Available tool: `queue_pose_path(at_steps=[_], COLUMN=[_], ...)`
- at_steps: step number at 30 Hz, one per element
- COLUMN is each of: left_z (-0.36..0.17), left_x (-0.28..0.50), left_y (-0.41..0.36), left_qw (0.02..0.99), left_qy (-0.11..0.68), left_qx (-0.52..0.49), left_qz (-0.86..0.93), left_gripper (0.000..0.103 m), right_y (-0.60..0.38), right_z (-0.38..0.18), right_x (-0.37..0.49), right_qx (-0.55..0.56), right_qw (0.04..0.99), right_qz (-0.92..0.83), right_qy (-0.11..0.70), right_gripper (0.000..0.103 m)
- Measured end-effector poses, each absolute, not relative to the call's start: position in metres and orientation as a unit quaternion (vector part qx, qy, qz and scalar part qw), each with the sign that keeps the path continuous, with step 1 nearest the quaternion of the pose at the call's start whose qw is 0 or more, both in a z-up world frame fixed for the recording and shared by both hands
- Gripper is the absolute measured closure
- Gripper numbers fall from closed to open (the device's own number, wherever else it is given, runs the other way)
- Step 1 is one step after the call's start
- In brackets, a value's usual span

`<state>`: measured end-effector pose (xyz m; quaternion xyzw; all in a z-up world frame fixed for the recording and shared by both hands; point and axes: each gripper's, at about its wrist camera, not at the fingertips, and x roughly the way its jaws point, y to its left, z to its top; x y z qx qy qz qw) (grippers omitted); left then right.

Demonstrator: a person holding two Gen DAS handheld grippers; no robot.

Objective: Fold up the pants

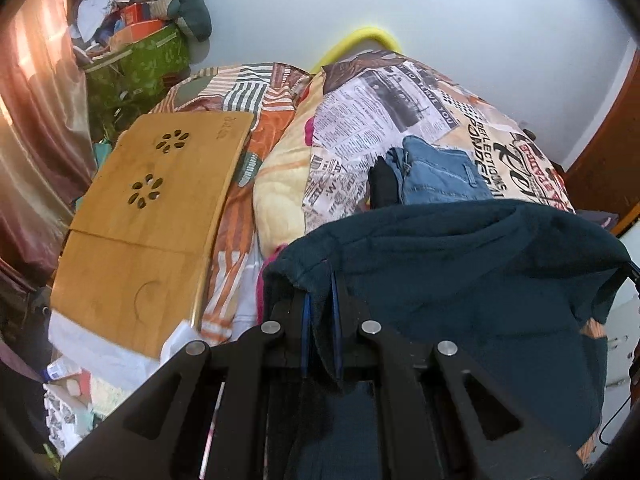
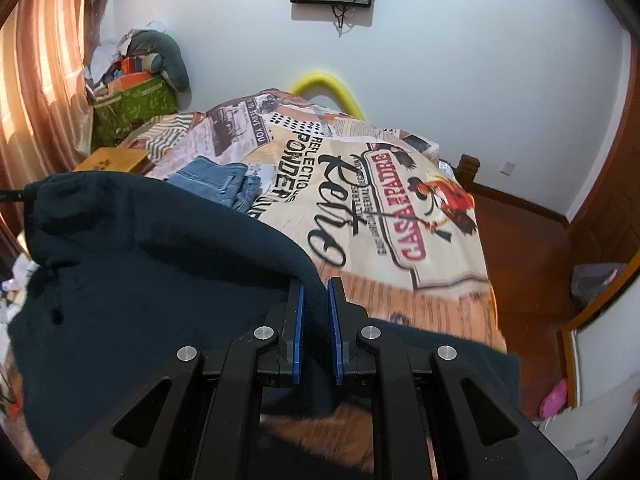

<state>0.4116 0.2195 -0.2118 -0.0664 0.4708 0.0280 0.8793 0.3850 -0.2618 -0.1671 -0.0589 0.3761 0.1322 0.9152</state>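
Observation:
Dark teal fleece pants (image 1: 460, 280) hang stretched between my two grippers above the bed. My left gripper (image 1: 320, 280) is shut on the pants' left edge, with cloth pinched between its blue pads. My right gripper (image 2: 316, 292) is shut on the pants' (image 2: 160, 264) right edge, cloth between its blue pads. The left gripper's tip shows at the far left of the right wrist view. The lower part of the pants is hidden below both views.
The bed carries a printed newspaper-pattern blanket (image 2: 400, 208). Folded blue jeans (image 1: 436, 172) and a black garment (image 1: 382, 184) lie on it beyond the pants. A wooden lap tray (image 1: 152, 216) sits left. A green box (image 2: 136, 104) of clutter stands by the curtain.

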Motion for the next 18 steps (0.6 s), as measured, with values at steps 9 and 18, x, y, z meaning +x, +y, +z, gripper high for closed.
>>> queue_pose_path(at_steps=[9,18], left_z=[-0.198,-0.225], left_x=[0.336,0.261], left_y=[0.225,0.218], left_qw=[0.888,0.888], left_qy=[0.454,0.455], left_qx=[-0.064,-0.049], left_qz=[0.034,0.043], left_gripper=[0.094,0.094], right_y=[-0.274,-0.279], right_z=[-0.161,-0.179], right_x=[0.323,0.260], right_qx=[-0.033,-0.016], right_qw=[0.915,0.909], right_qz=[0.139,0.152], right_qy=[0.376,0.387], right_gripper=[0.093,0.093])
